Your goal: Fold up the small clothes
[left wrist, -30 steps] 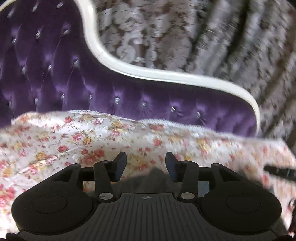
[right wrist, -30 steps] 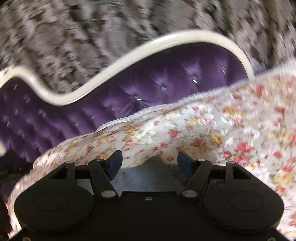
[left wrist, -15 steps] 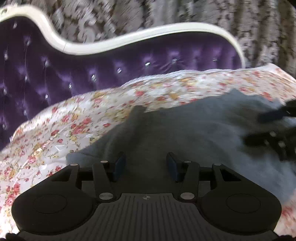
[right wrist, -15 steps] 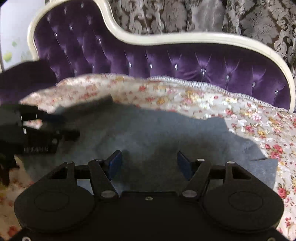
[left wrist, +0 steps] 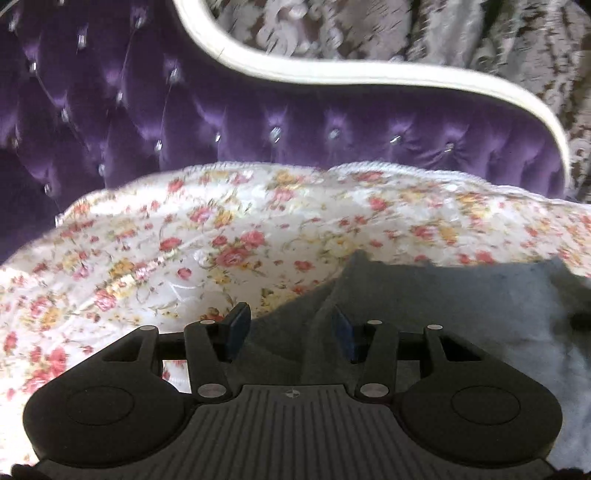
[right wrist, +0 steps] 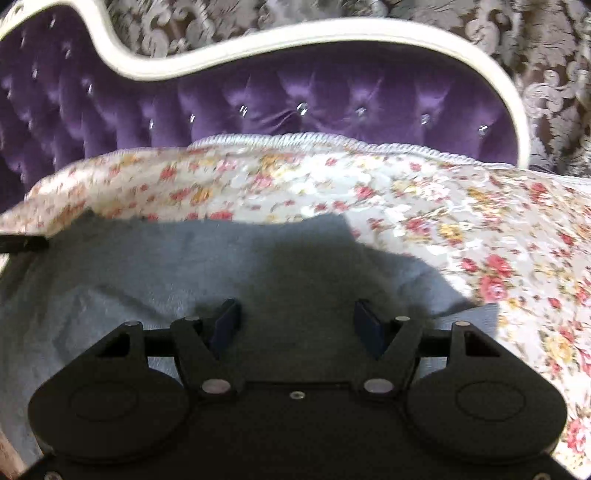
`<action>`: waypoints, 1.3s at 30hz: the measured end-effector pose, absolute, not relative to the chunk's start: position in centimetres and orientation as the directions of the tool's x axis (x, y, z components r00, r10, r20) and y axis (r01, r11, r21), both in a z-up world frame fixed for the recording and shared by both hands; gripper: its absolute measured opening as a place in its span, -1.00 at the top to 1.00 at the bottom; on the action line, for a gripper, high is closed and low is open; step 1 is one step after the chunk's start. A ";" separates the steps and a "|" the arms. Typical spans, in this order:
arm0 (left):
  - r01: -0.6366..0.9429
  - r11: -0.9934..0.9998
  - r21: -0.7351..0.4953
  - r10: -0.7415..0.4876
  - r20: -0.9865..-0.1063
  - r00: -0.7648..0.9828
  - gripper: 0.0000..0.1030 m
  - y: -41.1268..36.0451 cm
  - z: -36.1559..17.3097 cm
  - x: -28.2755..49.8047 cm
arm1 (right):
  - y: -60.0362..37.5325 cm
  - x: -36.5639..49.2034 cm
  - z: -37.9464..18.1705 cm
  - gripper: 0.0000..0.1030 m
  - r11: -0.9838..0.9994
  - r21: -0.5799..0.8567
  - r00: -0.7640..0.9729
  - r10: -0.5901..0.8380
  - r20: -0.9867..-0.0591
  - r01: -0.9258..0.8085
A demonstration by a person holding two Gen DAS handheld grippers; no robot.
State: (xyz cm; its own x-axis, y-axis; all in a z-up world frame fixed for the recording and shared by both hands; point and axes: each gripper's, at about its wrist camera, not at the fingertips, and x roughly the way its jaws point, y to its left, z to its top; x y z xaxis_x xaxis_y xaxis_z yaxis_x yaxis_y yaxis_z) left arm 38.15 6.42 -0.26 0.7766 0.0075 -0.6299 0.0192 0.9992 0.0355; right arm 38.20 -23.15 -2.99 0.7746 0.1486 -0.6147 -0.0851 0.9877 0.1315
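Observation:
A small grey garment lies spread on the floral bedspread. In the left wrist view it fills the lower right, with a raised fold running up between the fingers. My left gripper is open over the garment's left edge and holds nothing. In the right wrist view the garment covers the lower left and middle. My right gripper is open above the garment's right part, with cloth below the fingers but not pinched. A dark tip of the left gripper shows at the left edge.
A purple tufted headboard with a cream frame stands behind the bedspread. Grey patterned curtains hang behind it. The floral bedspread extends to the right of the garment.
Both views have swung back toward the headboard. The left gripper now sits at the garment's left edge instead of over its middle. Both grippers stay open.

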 end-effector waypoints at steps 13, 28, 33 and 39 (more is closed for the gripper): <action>0.244 0.969 0.050 -0.157 -0.638 0.754 -0.09 -3.1 -1.1 33.1 | -24.4 28.2 -1.3 -0.59 0.960 0.235 0.845 0.248 -0.474 -0.150; 0.173 0.984 0.031 -0.102 -0.702 0.705 -0.39 -4.4 -4.3 34.1 | -31.9 26.3 -3.9 -0.95 0.914 0.400 0.824 0.280 -0.493 -0.071; 0.169 0.985 0.029 -0.097 -0.718 0.689 -0.40 -4.6 -4.2 34.4 | -33.5 27.8 -5.6 -0.95 0.865 0.495 0.785 0.361 -0.503 -0.082; 0.170 0.985 0.027 -0.098 -0.727 0.680 -0.41 -4.5 -4.3 34.6 | -34.3 30.0 -6.0 -0.98 0.809 0.568 0.759 0.461 -0.460 -0.148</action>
State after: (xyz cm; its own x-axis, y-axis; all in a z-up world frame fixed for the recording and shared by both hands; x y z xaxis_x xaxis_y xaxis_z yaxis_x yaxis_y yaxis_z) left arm 34.58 -4.55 -4.32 0.6796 -0.0975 -0.7271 0.1700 0.9851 0.0268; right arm 29.96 -34.30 -6.00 0.7588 0.4613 -0.4599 -0.1477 0.8095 0.5683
